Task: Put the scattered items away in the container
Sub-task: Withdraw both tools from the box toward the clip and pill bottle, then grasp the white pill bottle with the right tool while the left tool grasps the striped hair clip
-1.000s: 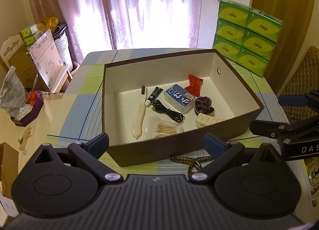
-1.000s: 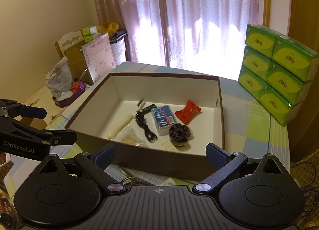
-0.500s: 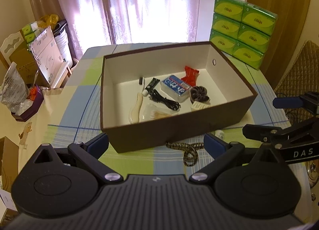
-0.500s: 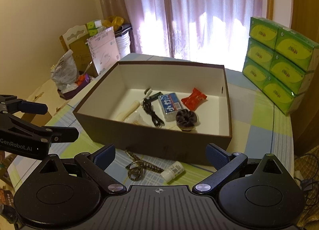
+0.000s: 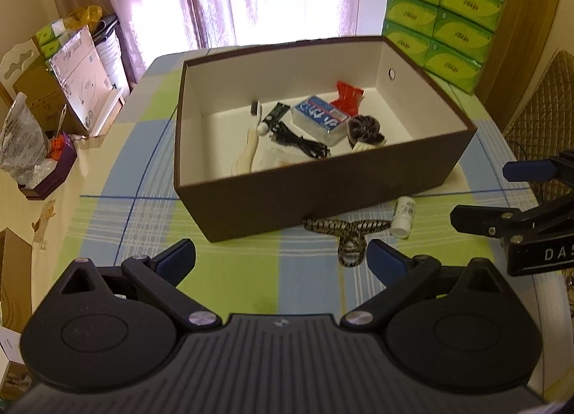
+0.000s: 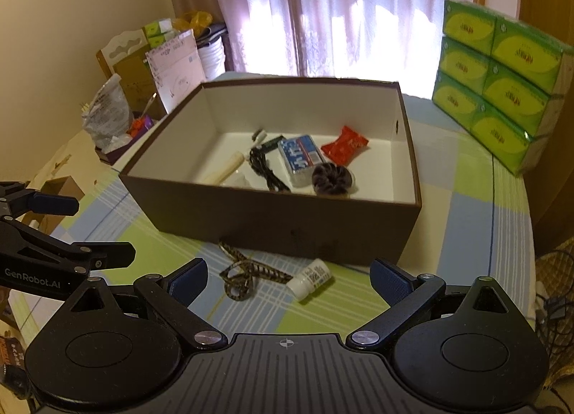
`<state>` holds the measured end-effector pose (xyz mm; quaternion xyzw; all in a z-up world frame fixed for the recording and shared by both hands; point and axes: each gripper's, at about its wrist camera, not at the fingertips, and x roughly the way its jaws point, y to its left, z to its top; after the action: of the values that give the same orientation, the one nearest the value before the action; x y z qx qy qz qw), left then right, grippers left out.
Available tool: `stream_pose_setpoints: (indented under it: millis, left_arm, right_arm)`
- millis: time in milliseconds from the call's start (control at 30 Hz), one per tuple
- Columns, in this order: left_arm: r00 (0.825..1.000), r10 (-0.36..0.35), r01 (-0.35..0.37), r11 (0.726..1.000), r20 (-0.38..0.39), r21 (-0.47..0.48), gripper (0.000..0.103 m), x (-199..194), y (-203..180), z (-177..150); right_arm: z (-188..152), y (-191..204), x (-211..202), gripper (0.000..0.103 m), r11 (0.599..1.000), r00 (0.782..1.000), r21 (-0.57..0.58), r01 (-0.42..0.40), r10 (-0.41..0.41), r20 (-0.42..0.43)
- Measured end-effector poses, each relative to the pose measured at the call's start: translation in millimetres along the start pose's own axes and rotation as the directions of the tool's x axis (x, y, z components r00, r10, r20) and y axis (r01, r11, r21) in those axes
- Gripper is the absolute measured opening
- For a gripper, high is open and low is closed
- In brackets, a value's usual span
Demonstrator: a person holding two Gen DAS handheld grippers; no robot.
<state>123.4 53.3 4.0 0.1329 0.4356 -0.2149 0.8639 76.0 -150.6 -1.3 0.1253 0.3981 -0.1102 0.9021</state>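
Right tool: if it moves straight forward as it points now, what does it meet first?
Probably the small white bottle lying on the tablecloth, with the patterned strap just to its left. Behind them stands the brown box. The right tool is open; depth is uncertain.

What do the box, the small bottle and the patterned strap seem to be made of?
Box: likely cardboard, matte brown outside, white inside, thin straight walls.
Bottle: probably plastic, smooth white with printed label.
Strap: looks like woven fabric, limp and looped; blur leaves it uncertain.
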Motion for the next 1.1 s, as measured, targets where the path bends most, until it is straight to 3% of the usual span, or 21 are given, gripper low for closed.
stream_pose_setpoints:
  millis: [367,900,1100]
  left_arm:
    - [0.999,-0.022,0.022,1.000,-0.050,-0.004,0.100,24,1,-20]
    - [0.994,-0.056,0.058,0.998,-0.092,0.024,0.099,64,-14,-15]
    - [0.990,-0.097,0.103,0.993,-0.101,0.057,0.095,82,-24,-14]
  right_arm:
    - [-22,-3,22,0.102,1.000,0.998,0.019,0.009,-0.007,-0.070]
    - [-33,-33,52,0.102,0.995,0.990,0.087,0.043,-0.031,-0.136]
    - [-36,-45,64,0.102,0.991,0.986,0.118,0.061,-0.041,-0.164]
